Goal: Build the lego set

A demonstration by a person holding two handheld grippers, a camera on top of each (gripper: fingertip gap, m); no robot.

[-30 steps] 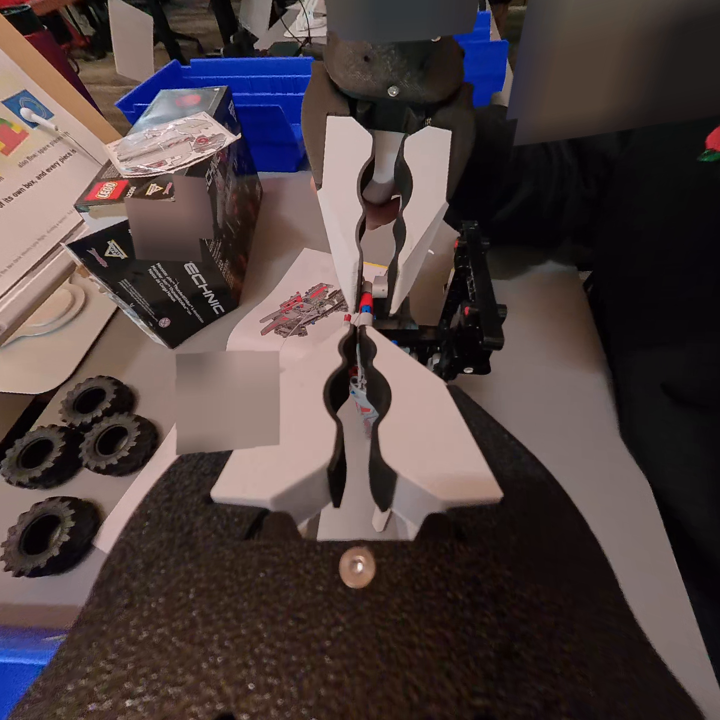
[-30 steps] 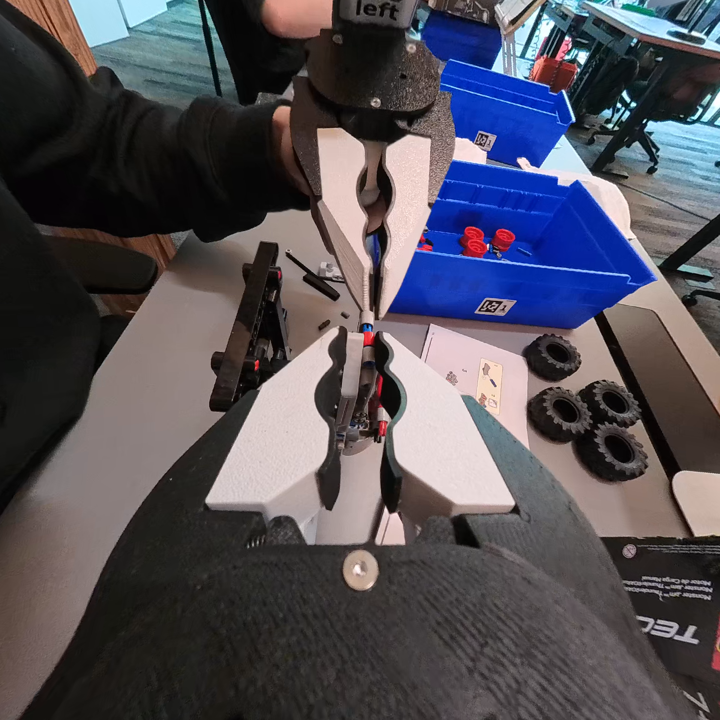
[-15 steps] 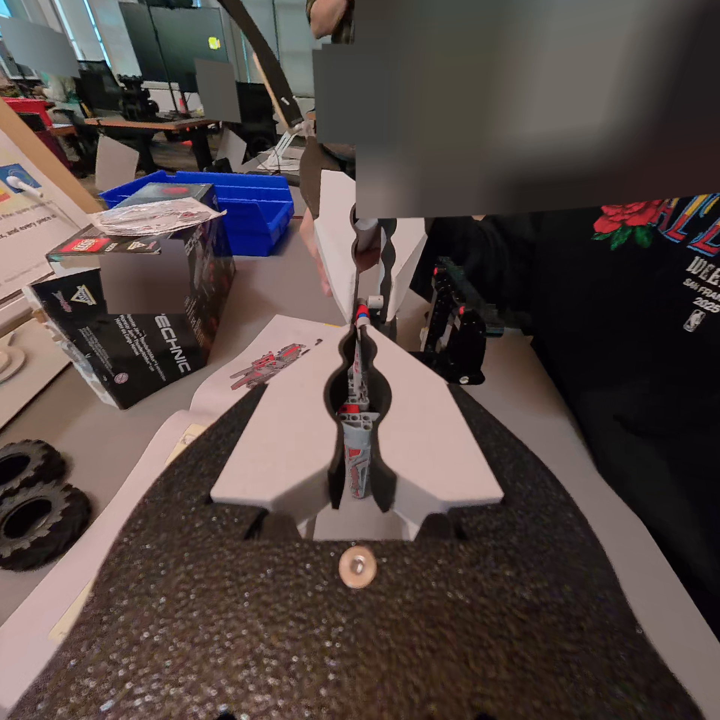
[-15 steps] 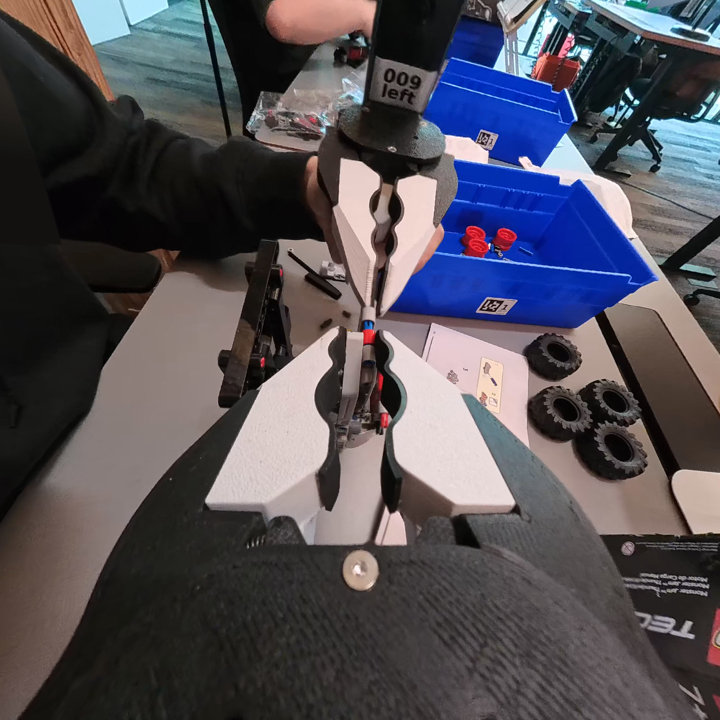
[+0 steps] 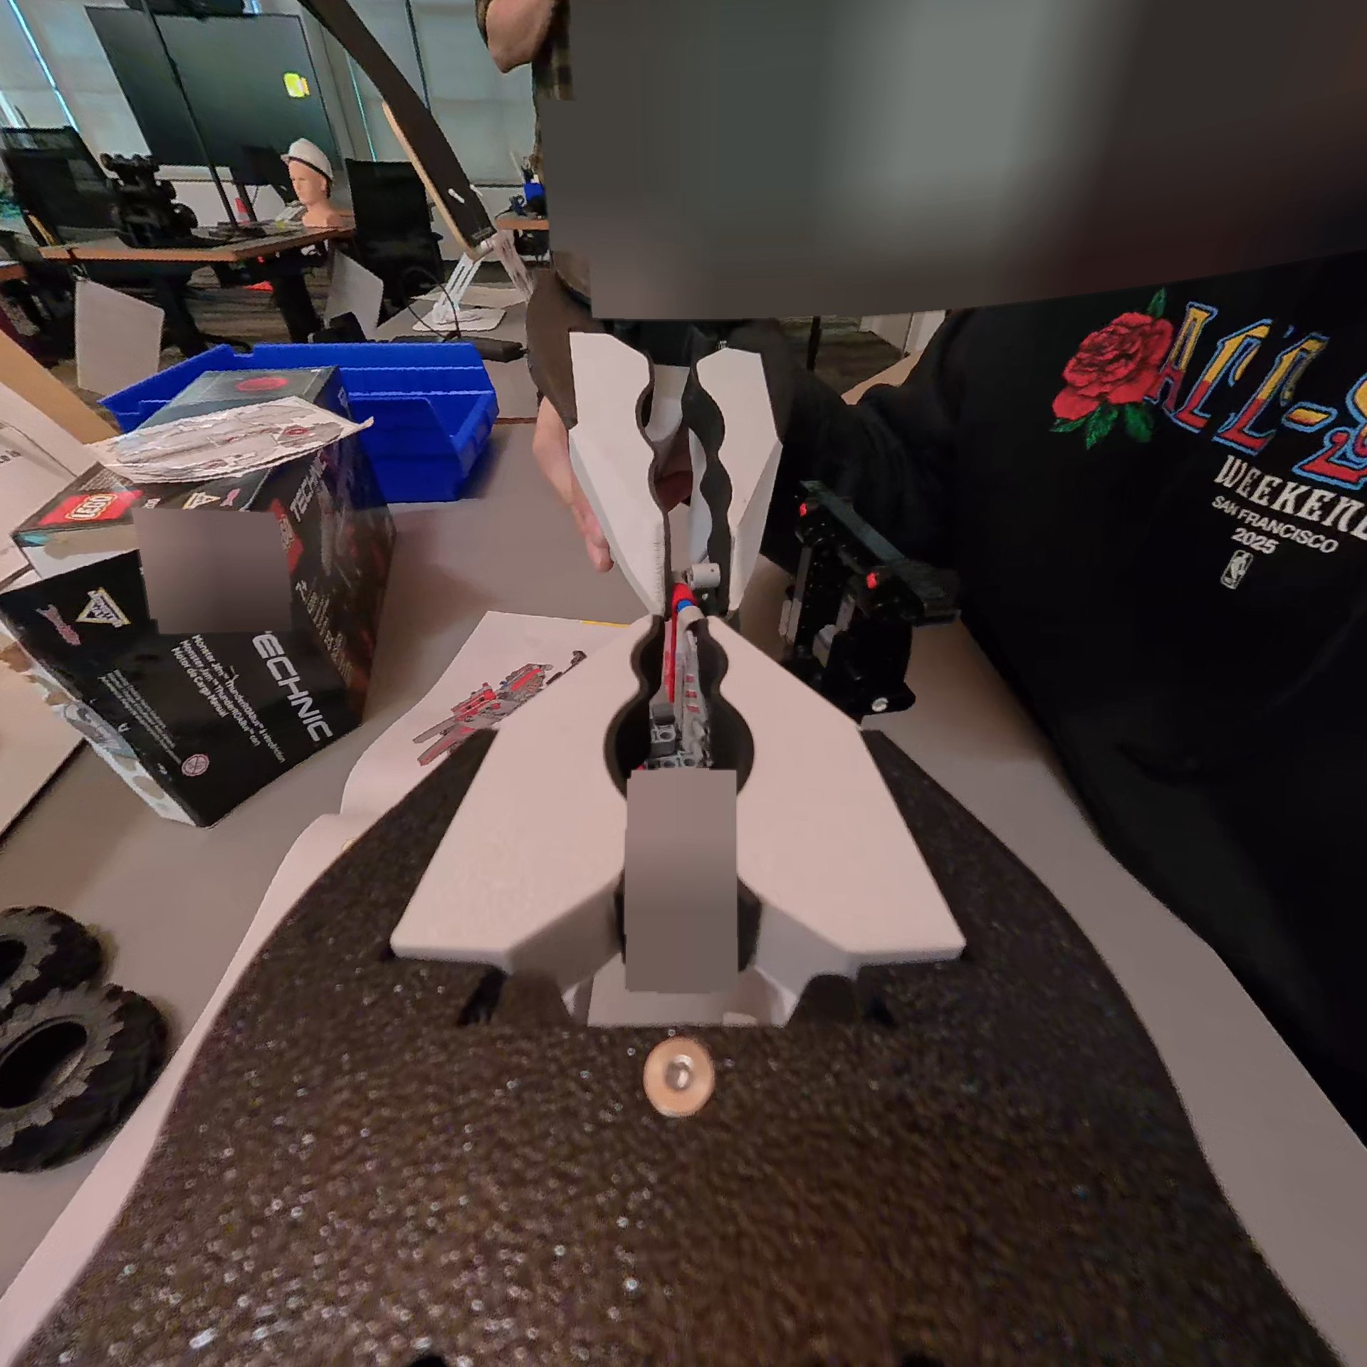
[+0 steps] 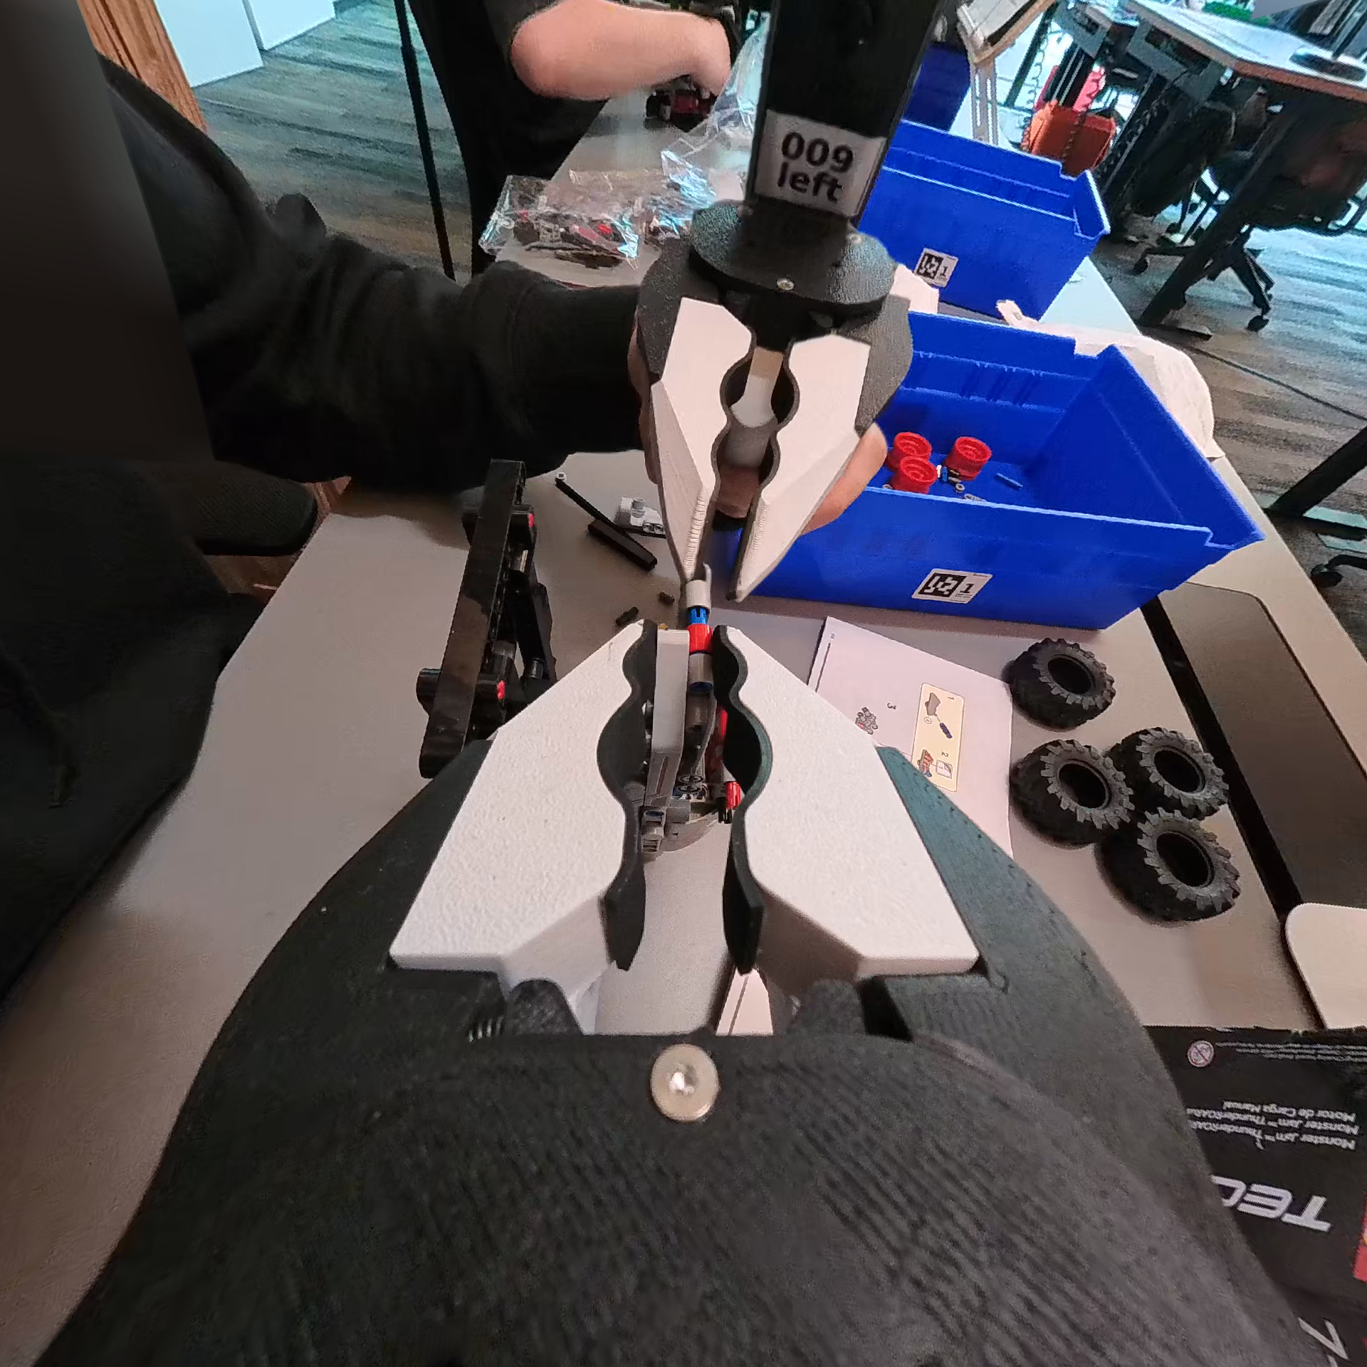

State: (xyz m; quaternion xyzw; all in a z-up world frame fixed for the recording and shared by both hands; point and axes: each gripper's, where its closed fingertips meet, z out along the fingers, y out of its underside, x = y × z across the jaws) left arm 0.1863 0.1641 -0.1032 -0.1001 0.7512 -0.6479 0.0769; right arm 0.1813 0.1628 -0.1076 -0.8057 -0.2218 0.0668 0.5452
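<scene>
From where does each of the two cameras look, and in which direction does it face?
Left wrist view: sits on the left gripper, faces the person's torso and the box; its own fingers show below.
Right wrist view: sits on the right gripper, faces across the table toward a blue bin; its own fingers and the person's sleeve show.
Shared: the opposite gripper, the grey lego piece, the black frame, the tyres.

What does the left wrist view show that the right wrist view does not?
Left wrist view only: a mannequin head with a white helmet, a rose print. Right wrist view only: red wheel hubs in a blue bin, a bag of parts. Both: the black frame, black tyres, the left gripper and right gripper.
</scene>
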